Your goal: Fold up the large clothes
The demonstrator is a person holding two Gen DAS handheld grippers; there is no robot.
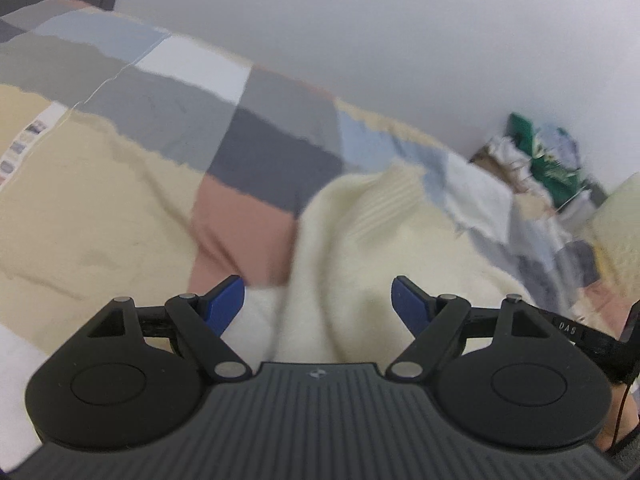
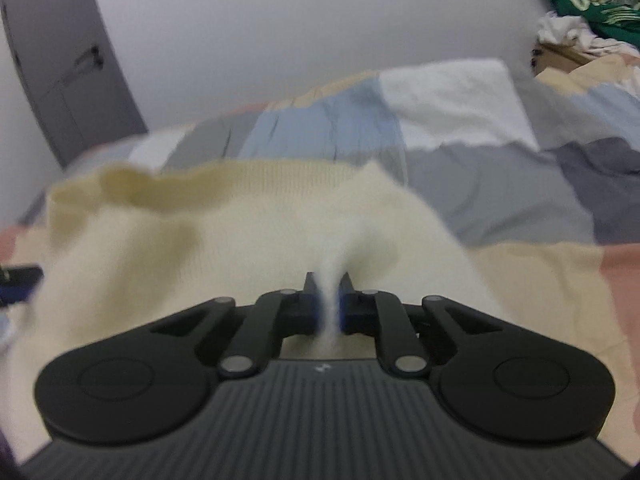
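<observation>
The left hand-held gripper (image 1: 318, 300) is hovering with jaws spread wide over a ridge of the cream knit sweater (image 1: 360, 248), gripping nothing, probably lining up a second hold. The sweater is lying on the patchwork quilt (image 1: 168, 120) of the bed. The right hand-held gripper (image 2: 329, 300) is pinching a fold of the sweater (image 2: 240, 232) at twelve o'clock, likely to lift it. A clothes pile (image 2: 588, 20) is sitting at two o'clock.

A home bedroom: a bed under a patchwork quilt (image 1: 168, 120), clothes heaped (image 2: 588, 12) against the plain wall.
</observation>
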